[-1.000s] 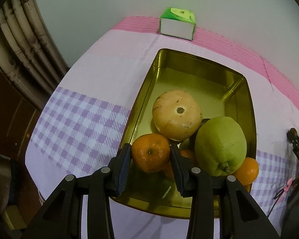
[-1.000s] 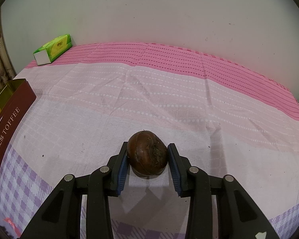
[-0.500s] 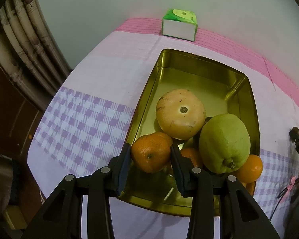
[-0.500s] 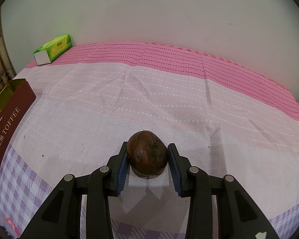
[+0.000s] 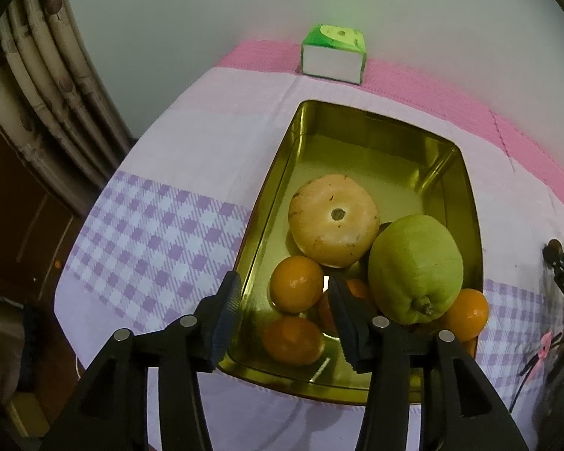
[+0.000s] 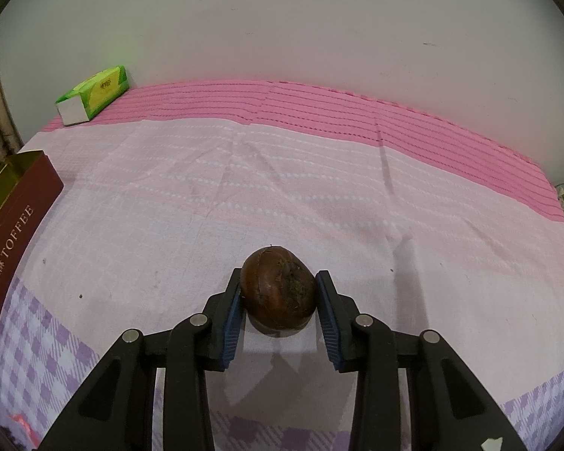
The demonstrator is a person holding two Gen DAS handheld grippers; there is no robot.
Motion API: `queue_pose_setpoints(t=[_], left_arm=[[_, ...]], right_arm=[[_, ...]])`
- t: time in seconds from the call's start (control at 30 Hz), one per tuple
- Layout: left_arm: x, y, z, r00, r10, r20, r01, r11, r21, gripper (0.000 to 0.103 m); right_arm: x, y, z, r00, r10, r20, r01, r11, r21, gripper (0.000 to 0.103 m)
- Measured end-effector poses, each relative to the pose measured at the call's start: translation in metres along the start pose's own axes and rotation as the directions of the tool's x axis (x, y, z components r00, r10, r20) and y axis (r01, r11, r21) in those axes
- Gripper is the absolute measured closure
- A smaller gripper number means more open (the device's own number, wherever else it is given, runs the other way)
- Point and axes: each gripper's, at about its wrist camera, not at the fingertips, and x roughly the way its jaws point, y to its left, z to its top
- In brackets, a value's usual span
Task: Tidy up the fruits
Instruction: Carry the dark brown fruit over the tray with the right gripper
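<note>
In the left wrist view a gold tin tray (image 5: pixel 357 127) holds a pale orange round fruit (image 5: pixel 333 220), a big green citrus (image 5: pixel 415 267) and several small oranges. My left gripper (image 5: pixel 284 314) is open above the tray's near end; a small orange (image 5: pixel 296 283) lies in the tray between its fingers, loose. In the right wrist view my right gripper (image 6: pixel 278 302) is shut on a dark brown fruit (image 6: pixel 278 293), held just above the pink cloth.
A green tissue box (image 5: pixel 333 54) stands at the table's back edge; it also shows in the right wrist view (image 6: pixel 93 94). The tray's brown "TOFFEE" side (image 6: pixel 13 236) is at the far left there. A curtain (image 5: pixel 37 86) hangs left of the table.
My left gripper has opened and let go of the small orange, which now lies in the tray. The right gripper holds the brown fruit as before.
</note>
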Motion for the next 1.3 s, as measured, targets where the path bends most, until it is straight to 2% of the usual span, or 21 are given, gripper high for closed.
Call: queue_pose_setpoints(t=[0.1,0.3,0.53,0.73,1.0,1.17,1.3], left_arm=[[-0.006,0.0,0.0,0.999,0.027,0.029,-0.028,1.0,0.005,0.043],[-0.015,-0.001,0.001,0.998,0.03,0.059,-0.03,1.0,0.007,0.04],[-0.022,0.0,0.0,0.996,0.036,0.078,-0.037,0.999,0.006,0.038],[-0.031,0.004,-0.003,0.995,0.039,0.095,-0.038,0.999,-0.014,0.034],[-0.042,0.021,-0.009,0.992,0.072,0.101,-0.067,0.996,-0.059,0.029],[-0.045,0.035,-0.015,0.992,0.089,0.092,-0.081,0.992,-0.093,0.029],[-0.045,0.045,-0.019,0.992,0.102,0.076,-0.092,0.988,-0.122,0.029]], right_arm=[[-0.002,0.003,-0.001,1.0,-0.005,-0.011,0.005,1.0,0.0,0.069],[-0.012,0.015,0.003,1.0,0.01,-0.01,-0.01,1.0,-0.005,0.069],[-0.038,0.043,0.014,0.996,0.083,0.024,-0.082,0.996,-0.041,0.069],[-0.057,0.087,0.031,0.983,0.179,0.036,-0.175,0.98,-0.094,0.069],[-0.071,0.155,0.052,0.949,0.313,0.025,-0.303,0.934,-0.189,0.069],[-0.07,0.193,0.059,0.935,0.355,0.005,-0.342,0.904,-0.255,0.069],[-0.06,0.216,0.065,0.932,0.361,-0.021,-0.351,0.89,-0.292,0.069]])
